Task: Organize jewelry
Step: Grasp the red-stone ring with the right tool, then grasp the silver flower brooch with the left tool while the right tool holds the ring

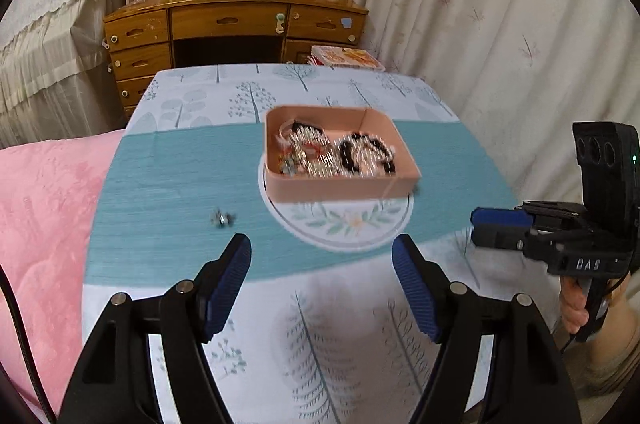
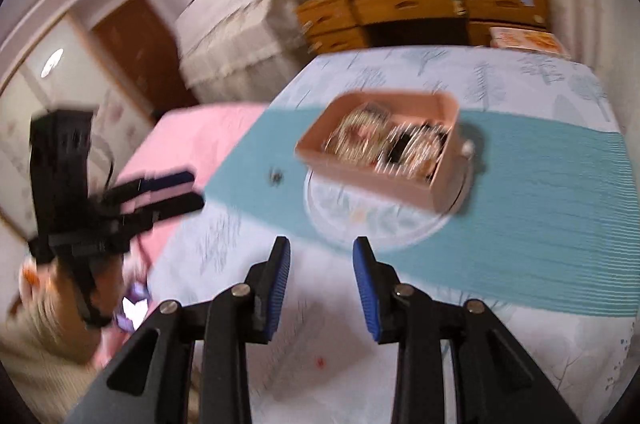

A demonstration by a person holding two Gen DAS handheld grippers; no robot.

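A pink box (image 1: 344, 186) full of tangled bracelets and necklaces (image 1: 336, 152) stands on a round white plate (image 1: 340, 228) in the middle of the table. The box (image 2: 372, 180) and its jewelry (image 2: 384, 144) show blurred in the right wrist view. A small dark jewelry piece (image 1: 222, 219) lies alone on the teal cloth left of the plate, also in the right wrist view (image 2: 275, 177). My left gripper (image 1: 322, 264) is open and empty, above the table's near part. My right gripper (image 2: 322, 264) is open and empty; it shows at the right (image 1: 478, 226) in the left wrist view.
The table carries a white and teal tree-print cloth (image 1: 180, 160). A pink quilt (image 1: 44, 208) lies at its left. A wooden desk with drawers (image 1: 236, 24) stands behind, a curtain (image 1: 500, 4) to the right, books (image 1: 344, 58) past the far edge.
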